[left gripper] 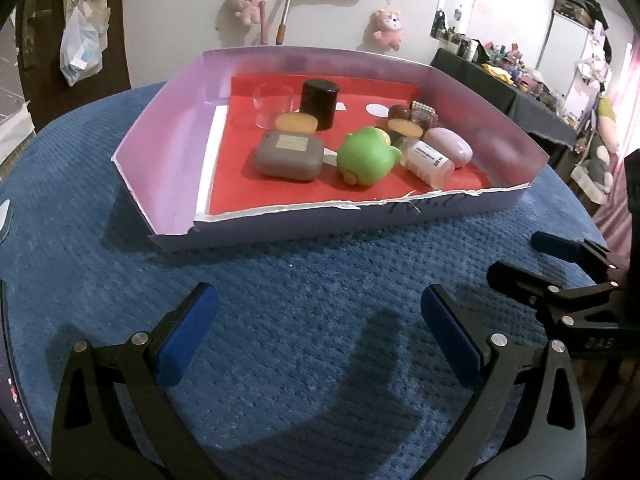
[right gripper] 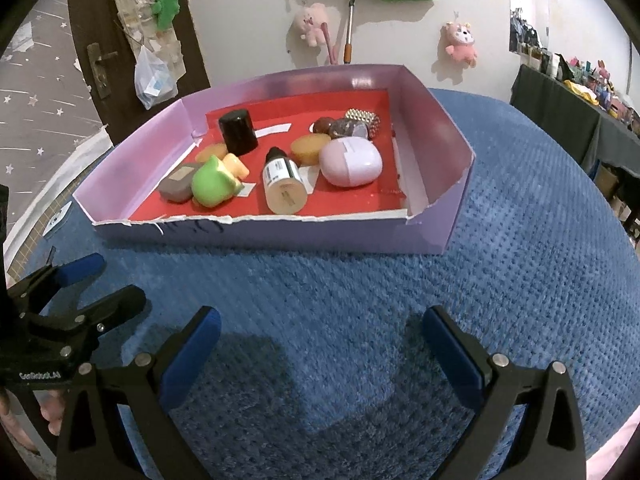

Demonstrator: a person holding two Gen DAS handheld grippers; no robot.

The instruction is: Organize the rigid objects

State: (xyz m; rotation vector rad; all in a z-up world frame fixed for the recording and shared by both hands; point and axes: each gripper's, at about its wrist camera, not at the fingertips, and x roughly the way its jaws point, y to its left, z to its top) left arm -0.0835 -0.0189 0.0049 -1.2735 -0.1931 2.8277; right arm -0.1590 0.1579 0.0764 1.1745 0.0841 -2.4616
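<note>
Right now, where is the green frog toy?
The frog lies in the tray, near its torn front edge, between the grey case and the little bottle.

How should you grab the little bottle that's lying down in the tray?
Grip the bottle across its round clear body, near the label, coming from above with the jaws on its two long sides. It lies on its side, base towards the torn front wall of the tray, with bare red floor on both sides, so the jaws probably fit.
</note>
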